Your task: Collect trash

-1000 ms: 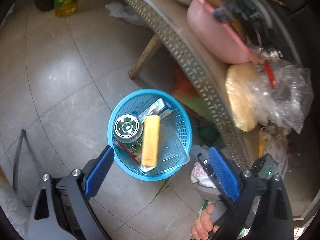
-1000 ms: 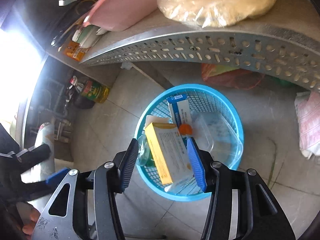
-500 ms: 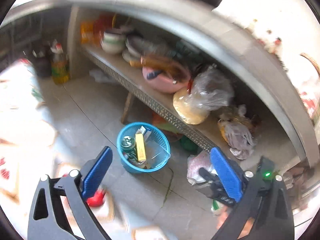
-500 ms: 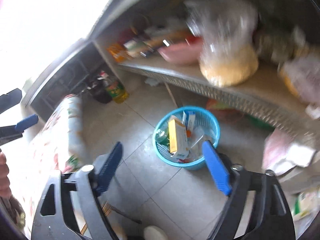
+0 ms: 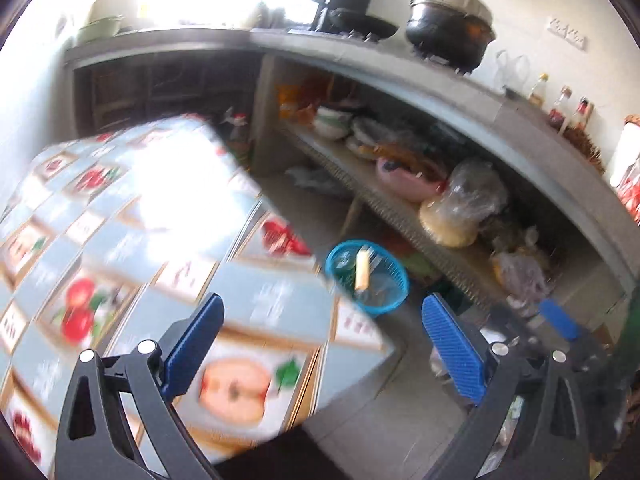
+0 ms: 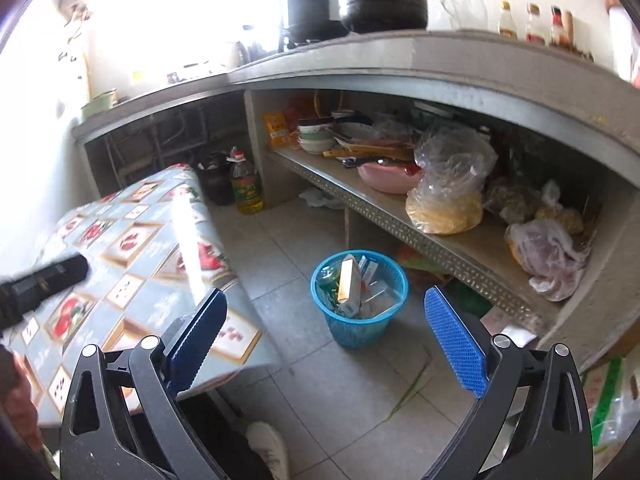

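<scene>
My left gripper [image 5: 320,344] and right gripper [image 6: 326,334] spread empty; yellow box [image 6: 346,280] upright, long axis vertical, in blue basket [image 6: 356,332].

Counts, both views:
- blue basket [image 6: 359,308]: 1
- yellow box [image 6: 346,280] in basket: 1
- oil bottle [image 6: 247,186] on floor: 1
- pink bowl [image 6: 388,178] on shelf: 1
- black pot [image 6: 384,0] on counter: 1
- sauce bottles [image 6: 534,24] on counter: 3
- table with patterned cloth [image 6: 120,248]: 1

Trash-filled blue basket [image 6: 360,304] on floor
</scene>
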{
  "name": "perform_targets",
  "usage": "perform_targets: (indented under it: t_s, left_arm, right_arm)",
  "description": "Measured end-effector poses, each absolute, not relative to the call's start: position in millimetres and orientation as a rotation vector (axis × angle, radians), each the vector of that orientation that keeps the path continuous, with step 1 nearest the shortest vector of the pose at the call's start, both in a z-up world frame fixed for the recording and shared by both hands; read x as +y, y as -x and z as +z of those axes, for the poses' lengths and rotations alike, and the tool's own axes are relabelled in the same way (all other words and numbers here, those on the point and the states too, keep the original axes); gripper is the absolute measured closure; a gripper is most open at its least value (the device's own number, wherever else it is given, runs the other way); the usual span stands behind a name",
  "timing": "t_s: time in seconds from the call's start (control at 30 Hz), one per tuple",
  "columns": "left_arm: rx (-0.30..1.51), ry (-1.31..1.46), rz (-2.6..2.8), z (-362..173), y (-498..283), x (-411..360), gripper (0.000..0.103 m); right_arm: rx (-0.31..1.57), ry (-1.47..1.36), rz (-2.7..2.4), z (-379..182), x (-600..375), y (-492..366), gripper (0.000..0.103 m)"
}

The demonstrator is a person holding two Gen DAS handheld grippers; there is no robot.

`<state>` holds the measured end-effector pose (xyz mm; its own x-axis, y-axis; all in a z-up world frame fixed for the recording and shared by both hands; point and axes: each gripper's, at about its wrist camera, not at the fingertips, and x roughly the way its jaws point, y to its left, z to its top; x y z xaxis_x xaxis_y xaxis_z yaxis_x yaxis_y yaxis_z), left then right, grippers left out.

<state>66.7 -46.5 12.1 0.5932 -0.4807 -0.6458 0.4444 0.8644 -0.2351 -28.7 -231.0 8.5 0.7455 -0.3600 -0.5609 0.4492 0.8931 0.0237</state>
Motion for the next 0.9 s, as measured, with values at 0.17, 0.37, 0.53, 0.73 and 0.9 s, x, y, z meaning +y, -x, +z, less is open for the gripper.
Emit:
perform_targets:
  t_s: [0.17, 0.37, 0.53, 0.73, 0.9]
  left_arm:
    - [0.771, -0.021, -0.416, -9, -38, -34, 0.006]
    - [0.718, -0.123, -0.295, -21, -17, -23, 0.006]
    - [0.763, -0.092, -0.257, -30, -17, -23, 0.006]
    - [0.801, -0.122, -0.217, -38, -21, -33, 0.006]
    - [0.803, -0.15, -0.189, -39, -20, -38, 0.006]
  right_arm:
    - [0.576, -0.061, -0.468, 1, -202, 43, 0.008]
    - [0.689, -0.053, -0.416, -18, -189, 49, 0.008]
    - [0.731, -0.043, -0.461, -30, -196, 55, 0.008]
    - [0.746, -0.063, -0.503, -38, -208, 67, 0.008]
    - [0.75, -0.08, -0.512, -41, -218, 71, 0.008]
